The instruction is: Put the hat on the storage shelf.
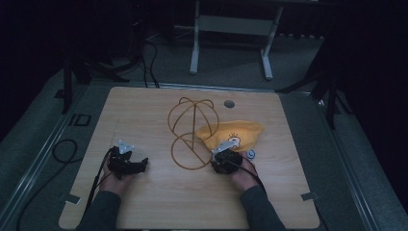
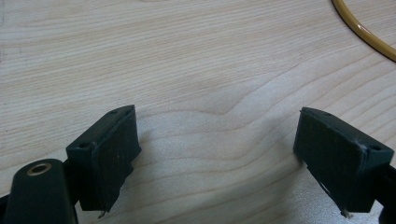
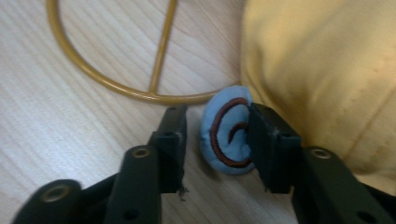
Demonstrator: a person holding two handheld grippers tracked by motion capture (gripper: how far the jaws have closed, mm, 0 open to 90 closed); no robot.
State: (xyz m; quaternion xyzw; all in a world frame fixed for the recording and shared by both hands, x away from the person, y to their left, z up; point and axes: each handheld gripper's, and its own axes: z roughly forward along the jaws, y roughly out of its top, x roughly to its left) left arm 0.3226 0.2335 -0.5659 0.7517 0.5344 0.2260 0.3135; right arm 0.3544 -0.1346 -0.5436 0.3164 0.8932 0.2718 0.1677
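Observation:
A yellow cloth hat [image 1: 233, 132] with a small cartoon figure lies on the wooden table [image 1: 144, 110], right of a gold wire hat stand [image 1: 191, 132]. My right gripper [image 1: 222, 155] sits at the hat's near edge. In the right gripper view, my right gripper [image 3: 217, 112] is open with its jaws either side of a round blue padded patch [image 3: 229, 140] with a brown spiral. One jaw touches the patch and a gap remains at the other. The yellow hat [image 3: 322, 70] lies just beyond it. My left gripper [image 1: 139, 165] rests open on bare wood, nothing between its jaws [image 2: 217, 114].
The stand's ring base [image 3: 93, 79] lies flat just ahead of the right jaws, and its rim [image 2: 364, 30] shows at the corner of the left gripper view. A small blue round piece [image 1: 251, 154] lies beside the right hand. A grey grommet [image 1: 229, 103] sits near the table's far edge.

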